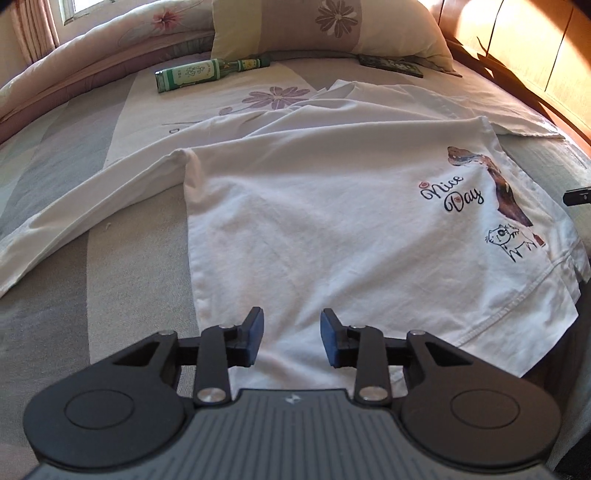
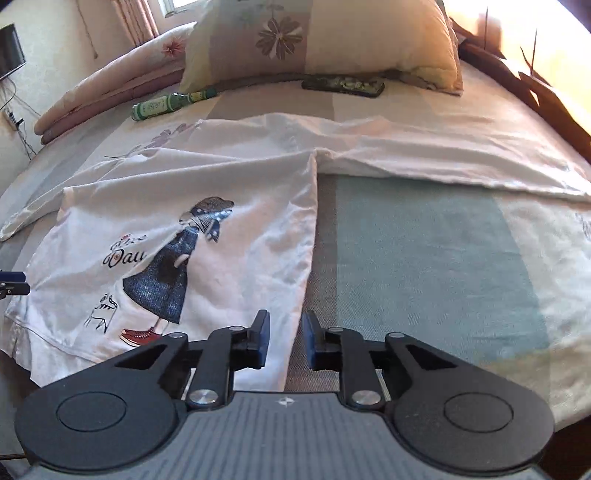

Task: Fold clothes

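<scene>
A white long-sleeved shirt (image 1: 314, 229) lies flat on the bed, printed with "Nice Day", a figure and a small cat. Its hem points toward me and one sleeve (image 1: 92, 206) stretches out to the left. My left gripper (image 1: 291, 332) hovers open over the hem near the shirt's left side, nothing between its blue pads. In the right wrist view the shirt (image 2: 221, 251) fills the left half, and the other sleeve (image 2: 443, 162) runs off to the right. My right gripper (image 2: 286, 332) is open above the shirt's right side edge, empty.
The bed (image 2: 424, 258) has a grey, green and cream striped cover. A green bottle (image 1: 199, 72) and a dark flat object (image 1: 391, 64) lie near the pillow (image 1: 332, 29) at the head. A wooden headboard or wall (image 1: 535, 55) runs along the right.
</scene>
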Motion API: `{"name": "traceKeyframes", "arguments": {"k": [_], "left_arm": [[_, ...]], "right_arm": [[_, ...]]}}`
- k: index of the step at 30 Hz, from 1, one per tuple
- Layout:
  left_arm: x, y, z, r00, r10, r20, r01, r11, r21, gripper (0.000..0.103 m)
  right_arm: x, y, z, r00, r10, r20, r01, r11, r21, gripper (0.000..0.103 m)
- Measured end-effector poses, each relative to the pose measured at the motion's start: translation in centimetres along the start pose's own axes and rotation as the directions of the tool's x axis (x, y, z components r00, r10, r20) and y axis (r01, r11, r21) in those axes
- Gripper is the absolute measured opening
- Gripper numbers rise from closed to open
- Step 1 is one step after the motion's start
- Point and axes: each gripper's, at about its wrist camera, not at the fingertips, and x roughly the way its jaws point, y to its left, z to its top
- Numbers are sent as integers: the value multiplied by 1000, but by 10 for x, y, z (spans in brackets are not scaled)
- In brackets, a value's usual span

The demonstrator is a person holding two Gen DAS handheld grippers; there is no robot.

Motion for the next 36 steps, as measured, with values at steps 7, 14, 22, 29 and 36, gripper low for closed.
{"name": "traceKeyframes", "arguments": {"k": [7,14,22,29,36], "left_arm": [[44,-48,39,998,-70,-3,70,987,145,39],[24,-12,-11,998,-46,-36,49,994,98,65],[-7,-27,-14,998,-52,-28,56,984,169,63],[-31,-101,7,979,-198,49,165,911,378,70],[-33,-154,-25,970,-240,-26,215,812,542,70]], "right_arm": [[65,88,30,987,161,-21,-162,962,-220,61],[50,86,-24,990,95,-101,-126,922,-367,93],[11,57,-34,995,33,-90,-58,952,-301,97],[1,90,-34,994,81,-76,-105,912,-396,97],[-1,126,-92,995,14,-103,-80,734,-674,100]]}}
